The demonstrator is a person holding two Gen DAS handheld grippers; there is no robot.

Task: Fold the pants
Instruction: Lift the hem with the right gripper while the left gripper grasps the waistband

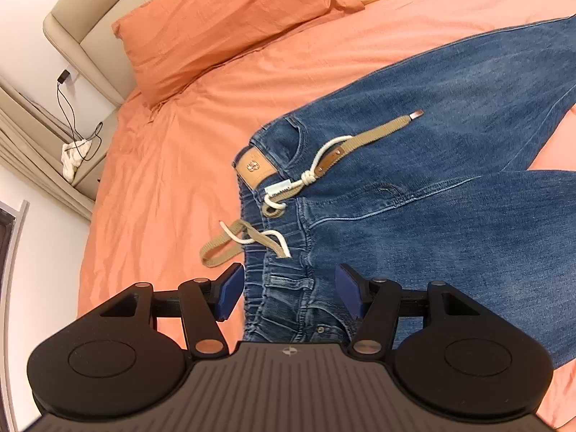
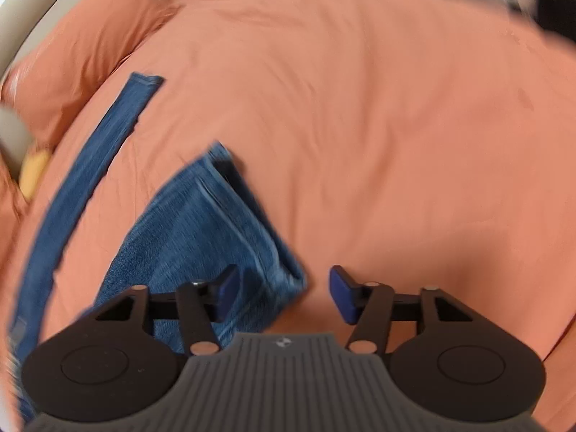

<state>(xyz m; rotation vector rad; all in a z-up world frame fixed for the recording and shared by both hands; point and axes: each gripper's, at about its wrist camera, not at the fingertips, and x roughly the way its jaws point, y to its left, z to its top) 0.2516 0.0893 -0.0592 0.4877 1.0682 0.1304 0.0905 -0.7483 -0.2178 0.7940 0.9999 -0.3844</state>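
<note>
- Left wrist view: blue denim pants lie spread on the orange bedsheet, 2 legs apart, no fold made yet.
- Left gripper hangs open over the waistband, holding nothing.
- Right gripper, partly open and empty, sits at a leg hem; every fold remains.

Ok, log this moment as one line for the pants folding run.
step: fold pants | jeans: spread on bed, unfolded | left hand-held gripper: open over waistband | right hand-held gripper: open at leg hem

Orange-sheeted bed with pillow, beige headboard, white wall, curtain
</note>
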